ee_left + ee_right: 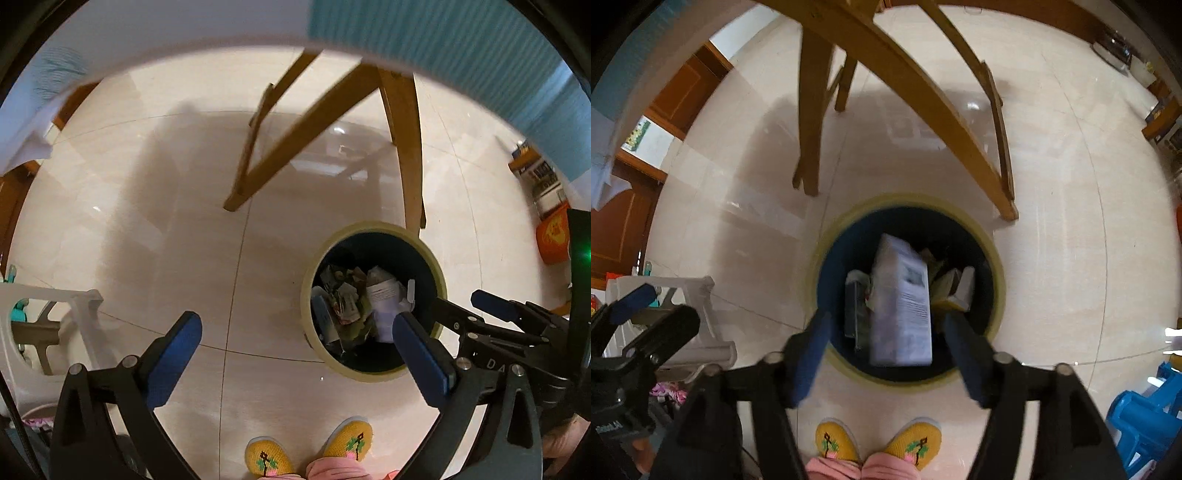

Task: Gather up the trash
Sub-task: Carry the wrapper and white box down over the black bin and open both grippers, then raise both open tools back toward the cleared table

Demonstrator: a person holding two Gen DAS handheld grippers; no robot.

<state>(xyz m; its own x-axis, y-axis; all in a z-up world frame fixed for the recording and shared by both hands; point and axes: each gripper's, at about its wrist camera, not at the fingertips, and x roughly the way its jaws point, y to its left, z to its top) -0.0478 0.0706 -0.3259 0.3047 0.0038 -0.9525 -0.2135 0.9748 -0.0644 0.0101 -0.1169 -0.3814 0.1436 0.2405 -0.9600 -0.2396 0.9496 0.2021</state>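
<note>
White carton [901, 299] between the open right tool's [886, 354] pads, over the bin [995, 295].

Open floor [147, 221] left of bin [373, 227]; wooden table legs [406, 147] close behind.

Two wrist cams, both staring almost straight down at the floor

Left cam has the bin [373, 299] lower right of frame; right cam sits right over the same bin [905, 291], dead centre and nearer. Both catch the table legs [317, 133] up top and the yellow slippers [879, 443] along the bottom edge.
</note>
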